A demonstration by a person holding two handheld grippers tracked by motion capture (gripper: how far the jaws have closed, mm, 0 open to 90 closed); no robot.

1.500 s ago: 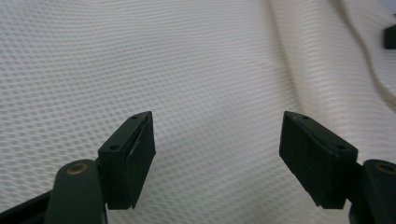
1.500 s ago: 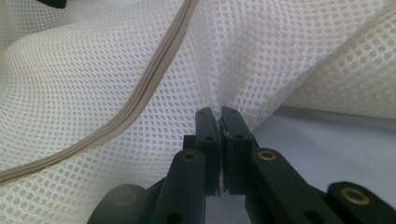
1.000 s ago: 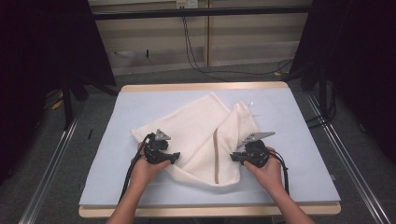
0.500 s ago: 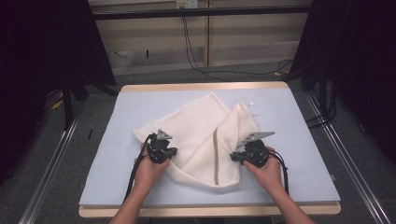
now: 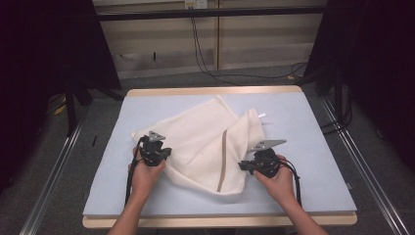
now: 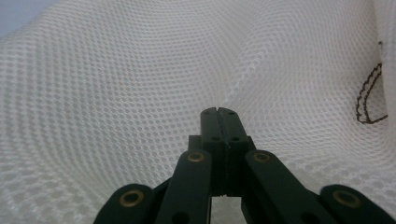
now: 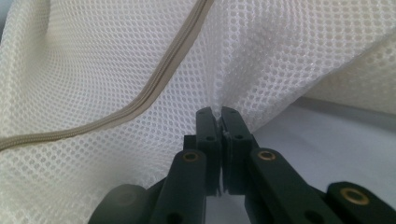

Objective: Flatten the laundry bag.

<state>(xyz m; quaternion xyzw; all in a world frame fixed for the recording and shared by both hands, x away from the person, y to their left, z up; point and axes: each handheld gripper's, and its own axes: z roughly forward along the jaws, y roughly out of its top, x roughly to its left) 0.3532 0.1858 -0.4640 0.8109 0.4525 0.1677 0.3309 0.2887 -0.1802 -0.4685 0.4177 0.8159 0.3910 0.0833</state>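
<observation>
mesh bag [image 5: 205, 142]: white honeycomb net, beige zipper | left gripper [image 6: 218, 112]: pinching mesh | right gripper [image 7: 215, 112]: pinching mesh

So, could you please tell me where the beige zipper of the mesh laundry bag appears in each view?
High view: the zipper runs up and down the mesh laundry bag, between the two grippers.
Left gripper view: not in it.
Right gripper view: the zipper runs diagonally from the top centre to the left edge.
Shared landmark: the white mesh fabric.

mesh bag [image 6: 140, 93] | cut off by frame edges | near tongs parts blurred
</observation>
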